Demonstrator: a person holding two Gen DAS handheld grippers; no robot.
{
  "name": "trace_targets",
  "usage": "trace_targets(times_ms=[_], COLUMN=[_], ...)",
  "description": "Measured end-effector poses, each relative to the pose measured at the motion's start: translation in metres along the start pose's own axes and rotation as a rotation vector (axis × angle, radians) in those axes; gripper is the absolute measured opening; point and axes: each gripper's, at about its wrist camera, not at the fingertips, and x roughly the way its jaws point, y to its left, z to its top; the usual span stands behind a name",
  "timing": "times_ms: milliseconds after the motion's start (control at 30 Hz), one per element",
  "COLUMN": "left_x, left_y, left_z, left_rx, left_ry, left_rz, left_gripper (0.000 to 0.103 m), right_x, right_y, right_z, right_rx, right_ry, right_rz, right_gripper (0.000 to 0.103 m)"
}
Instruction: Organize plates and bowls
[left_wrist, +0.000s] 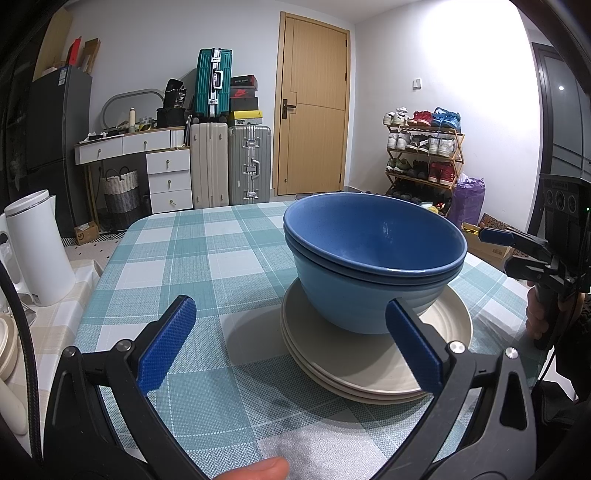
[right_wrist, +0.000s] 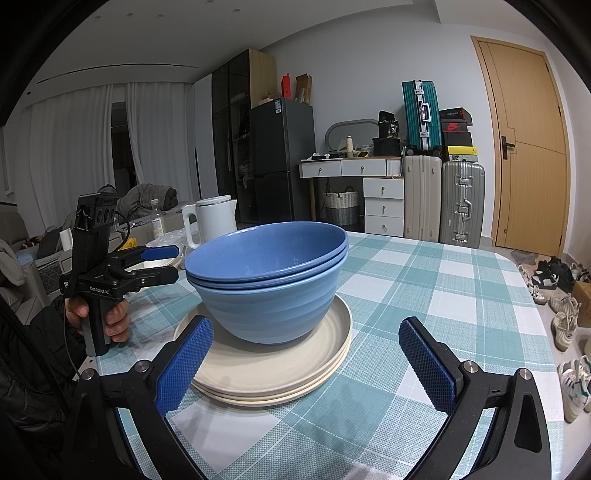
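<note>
Table (left_wrist: 207, 251) under a teal-and-white checked tablecloth; nested blue bowls (left_wrist: 373, 258) sit on a stack of cream plates (left_wrist: 369, 369), all centred on the cloth. Left gripper (left_wrist: 291, 339): jaws spread wide, empty, plate stack between the pads at roughly 1 o'clock, right pad overlapping the plate rim in view, contact can't be confirmed. Right gripper (right_wrist: 306, 365): also released, nothing held, bowls and plates at 11 o'clock just ahead of the left pad. Room: wooden door (left_wrist: 314, 107), suitcases (left_wrist: 229, 162) (teal one on top), white drawer unit (left_wrist: 162, 166), woven basket (left_wrist: 122, 192), dark fridge (right_wrist: 280, 158). Left-wrist view only: shoe rack (left_wrist: 424, 155) at 2 o'clock, purple bag (left_wrist: 469, 203) beside it, a fingertip (left_wrist: 258, 469) at 6 o'clock, and the right gripper side-on at 3 o'clock with a hand on its grip. Right-wrist view only: white curtains (right_wrist: 74, 147), tall dark cabinet (right_wrist: 229, 129), loose shoes (right_wrist: 561, 317) on the floor at 3 o'clock, and the left gripper held by a hand (right_wrist: 110, 314) at 9 o'clock. White kettle (right_wrist: 214, 218) shows in both, beyond the table's edge.
</note>
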Motion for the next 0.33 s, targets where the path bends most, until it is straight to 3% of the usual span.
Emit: trace_targets(times_ms=[333], left_x=[-0.0006], left_y=[0.0005], left_z=[-0.0004], left_rx=[-0.001], left_ry=[0.000], left_rz=[0.002], left_gripper=[0.103], right_x=[-0.0007], right_y=[0.0002], right_z=[0.0001], right_rx=[-0.001], right_ry=[0.000], right_rz=[-0.001], right_gripper=[0.103])
